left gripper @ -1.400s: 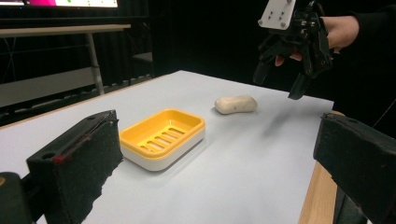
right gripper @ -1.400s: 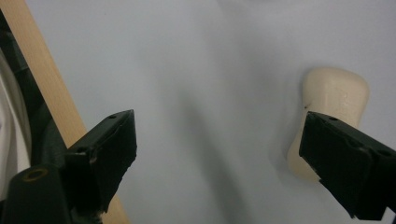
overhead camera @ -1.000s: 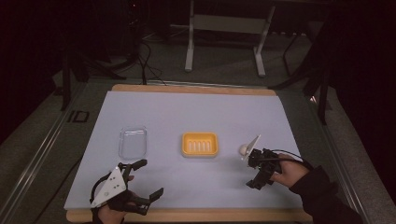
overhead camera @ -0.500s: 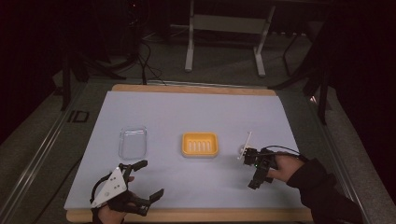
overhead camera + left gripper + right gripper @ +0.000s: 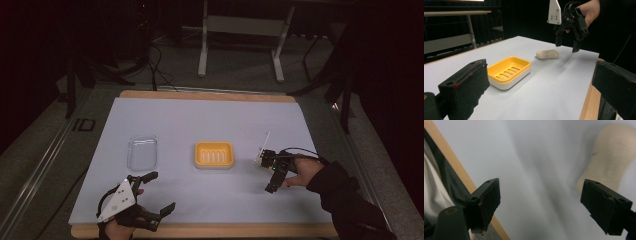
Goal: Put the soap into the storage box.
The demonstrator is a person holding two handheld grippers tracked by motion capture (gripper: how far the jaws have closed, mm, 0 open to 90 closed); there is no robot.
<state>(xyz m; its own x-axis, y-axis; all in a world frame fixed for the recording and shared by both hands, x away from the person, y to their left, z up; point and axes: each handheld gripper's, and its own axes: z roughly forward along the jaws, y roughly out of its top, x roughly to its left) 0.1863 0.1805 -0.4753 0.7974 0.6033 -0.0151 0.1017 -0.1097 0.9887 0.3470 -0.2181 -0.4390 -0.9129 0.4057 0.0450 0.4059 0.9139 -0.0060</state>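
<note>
My right gripper (image 5: 567, 41) hovers just above the pale soap bar (image 5: 547, 54) on the surface beside the yellow dish (image 5: 508, 71), jaws wide and, I think, just narrowing around nothing; left gripper (image 5: 152, 197) open, idle.

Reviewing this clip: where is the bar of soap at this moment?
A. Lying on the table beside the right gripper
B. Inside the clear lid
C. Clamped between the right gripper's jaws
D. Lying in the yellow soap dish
A: in the left gripper view the soap lies on the table, apart from the soap dish, with the right gripper open above it.
</note>
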